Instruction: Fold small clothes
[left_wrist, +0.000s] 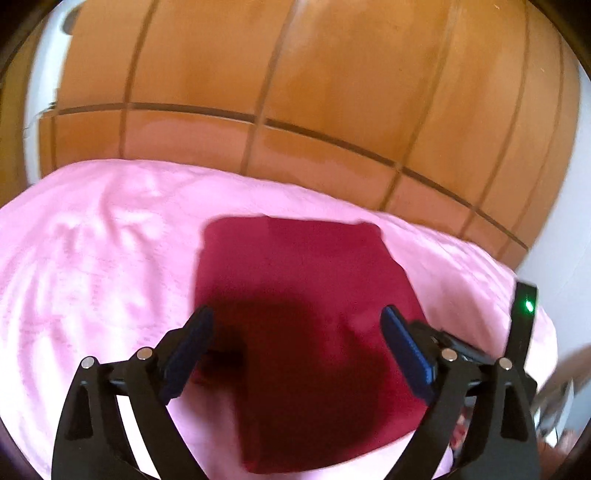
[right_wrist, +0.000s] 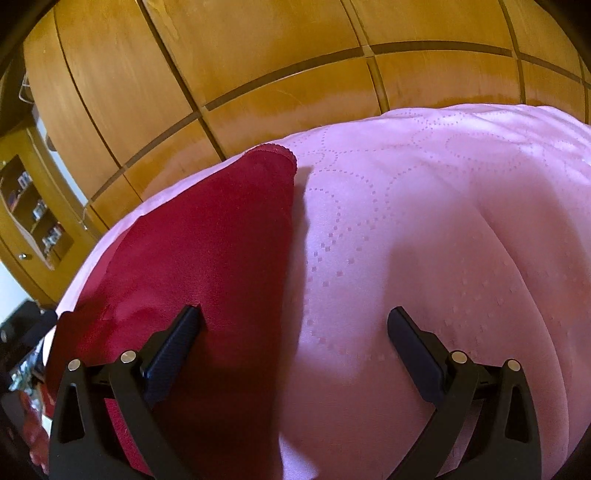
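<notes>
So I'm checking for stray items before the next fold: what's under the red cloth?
The red cloth lies flat on the pink bedspread, which shows all round it. Anything directly beneath is covered.

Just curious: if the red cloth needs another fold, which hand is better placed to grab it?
Probably the left: its open tongs hang right over the red cloth, while the right tongs straddle its edge.

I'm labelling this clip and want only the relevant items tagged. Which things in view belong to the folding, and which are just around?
Part of the job:
- folded dark red cloth
- left gripper, open
- right gripper, open

Just around:
- pink quilted bedspread
- orange wooden panelled wardrobe
- small wooden shelf unit
</notes>
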